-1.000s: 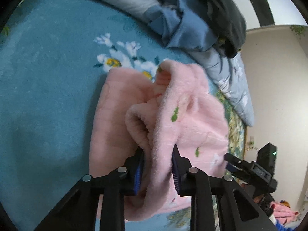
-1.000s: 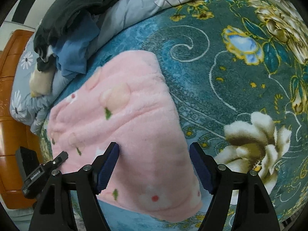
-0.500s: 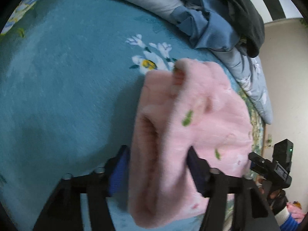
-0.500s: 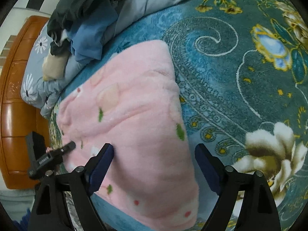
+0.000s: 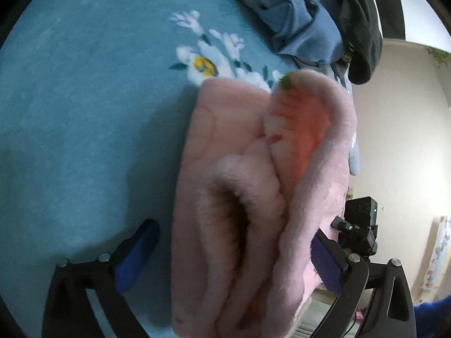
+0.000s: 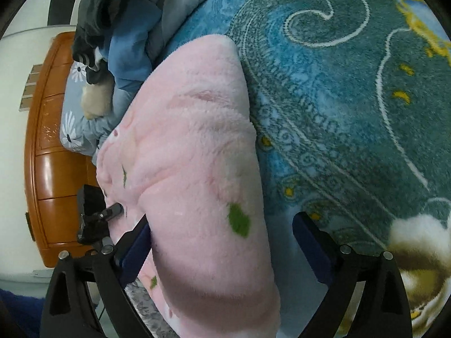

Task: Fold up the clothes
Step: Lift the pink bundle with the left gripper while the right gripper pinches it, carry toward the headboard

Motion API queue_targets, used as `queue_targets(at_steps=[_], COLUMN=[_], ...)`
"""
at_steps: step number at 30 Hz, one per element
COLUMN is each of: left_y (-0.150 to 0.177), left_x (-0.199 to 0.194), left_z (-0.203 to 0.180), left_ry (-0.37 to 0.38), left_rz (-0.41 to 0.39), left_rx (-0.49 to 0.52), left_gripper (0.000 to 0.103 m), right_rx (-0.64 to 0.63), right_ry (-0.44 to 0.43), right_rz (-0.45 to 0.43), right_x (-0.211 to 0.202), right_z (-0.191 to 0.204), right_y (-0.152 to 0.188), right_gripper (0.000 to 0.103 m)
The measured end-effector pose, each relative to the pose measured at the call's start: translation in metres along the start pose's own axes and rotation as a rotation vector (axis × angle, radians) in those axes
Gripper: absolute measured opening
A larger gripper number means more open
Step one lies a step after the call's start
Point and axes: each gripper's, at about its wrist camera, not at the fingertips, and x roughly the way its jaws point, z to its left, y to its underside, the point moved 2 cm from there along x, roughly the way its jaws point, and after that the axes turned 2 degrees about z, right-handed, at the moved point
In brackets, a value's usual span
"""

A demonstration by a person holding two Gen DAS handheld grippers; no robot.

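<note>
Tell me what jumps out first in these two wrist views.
The pink fleece garment dominates both views, lying bunched in thick folds on the teal flowered blanket, between the wide-open jaws of the left gripper and the right gripper. Behind it, a heap of blue and dark clothes sits piled at the bed's far edge.
</note>
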Motion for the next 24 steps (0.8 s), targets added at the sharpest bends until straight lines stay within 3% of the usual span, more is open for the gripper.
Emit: queue_targets(at_steps=[2, 3, 4, 5, 6, 14, 18, 24], left_y=[0.002, 0.003, 0.004, 0.004, 0.004, 0.013, 0.020, 0.042], left_x=[0.003, 0.005, 0.006, 0.007, 0.007, 0.000, -0.013, -0.058], left_z=[-0.008, -0.010, -0.012, -0.013, -0.013, -0.033, -0.050, -0.076], left_ry=[-0.043, -0.054, -0.058, -0.063, -0.069, -0.158, -0.186, -0.150], left_rz=[0.004, 0.005, 0.005, 0.001, -0.004, -0.032, -0.049, -0.078], left_rx=[0.035, 0.039, 0.034, 0.021, 0.003, 0.005, 0.028, 0.080], left_gripper=[0.100, 0.095, 0.089, 0.079, 0.077, 0.049, 0.042, 0.042], right_rx=[0.012, 0.024, 0.035, 0.047, 0.060, 0.092, 0.101, 0.076], right_ry=[-0.004, -0.012, -0.020, -0.021, -0.014, 0.095, 0.116, 0.137], right_rz=[-0.005, -0.004, -0.004, -0.002, 0.000, -0.036, -0.070, -0.111], right_x=[0.001, 0.003, 0.004, 0.005, 0.006, -0.004, -0.020, -0.049], right_z=[0.002, 0.004, 0.006, 0.008, 0.010, 0.036, 0.059, 0.101], right_y=[0.000, -0.001, -0.001, -0.001, -0.002, 0.002, 0.013, 0.037], right_gripper=[0.096, 0.094, 0.089, 0.074, 0.068, 0.041, 0.035, 0.034])
